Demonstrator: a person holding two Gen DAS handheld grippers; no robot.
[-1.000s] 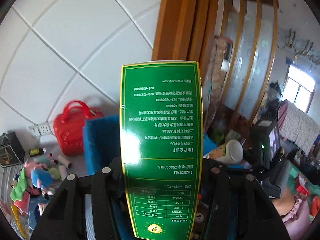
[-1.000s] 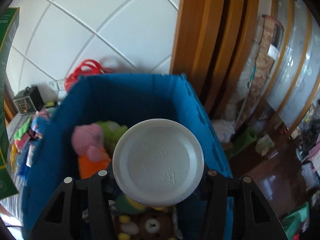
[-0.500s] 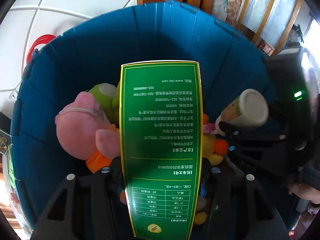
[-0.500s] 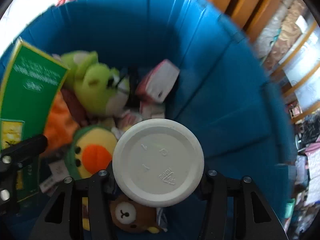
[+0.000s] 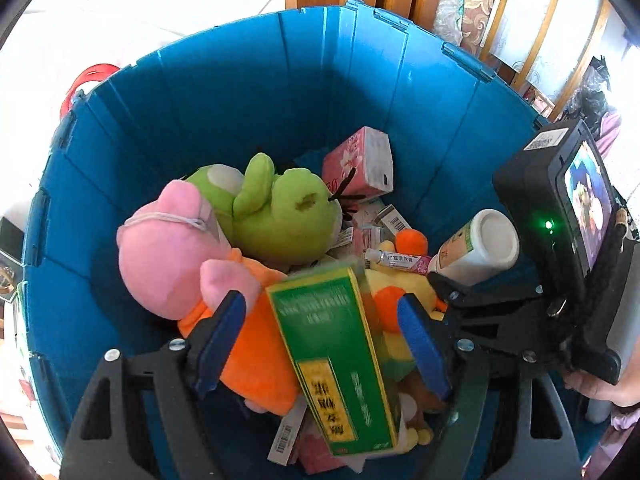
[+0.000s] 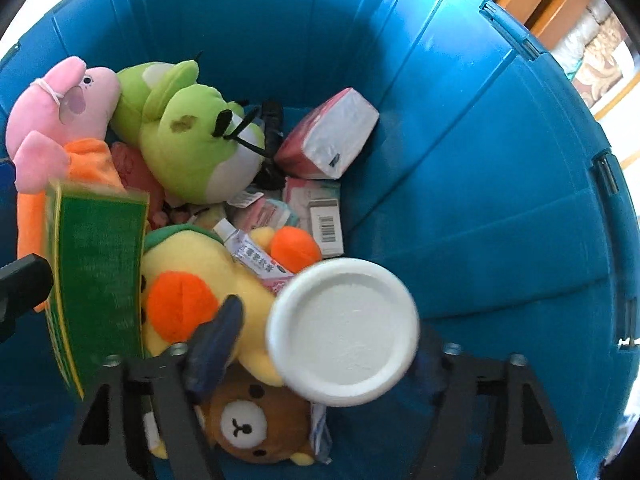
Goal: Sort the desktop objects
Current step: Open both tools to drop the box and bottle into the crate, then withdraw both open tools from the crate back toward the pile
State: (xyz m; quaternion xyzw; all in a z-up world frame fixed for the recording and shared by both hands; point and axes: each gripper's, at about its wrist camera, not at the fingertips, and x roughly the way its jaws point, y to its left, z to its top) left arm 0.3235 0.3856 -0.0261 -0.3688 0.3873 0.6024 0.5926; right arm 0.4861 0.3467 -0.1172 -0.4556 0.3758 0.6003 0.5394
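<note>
Left tool (image 5: pixel 320 340) opening, pads clear of the green medicine box (image 5: pixel 336 360), now tilted and dropping toward six o'clock; gripped upright a second ago. Right tool (image 6: pixel 320 344) opening too, white-capped bottle (image 6: pixel 342 332) slipping loose between the fingers. Both released into the blue bin (image 5: pixel 248 92) over plush toys. Two items sorted. Box lettering Chinese, blurred, unreadable.

Green box (image 5: pixel 340 356) tilted, blurred, over plush toys in blue bin (image 5: pixel 240 80). White-capped bottle (image 6: pixel 342 332) blurred, base toward right-wrist camera.
</note>
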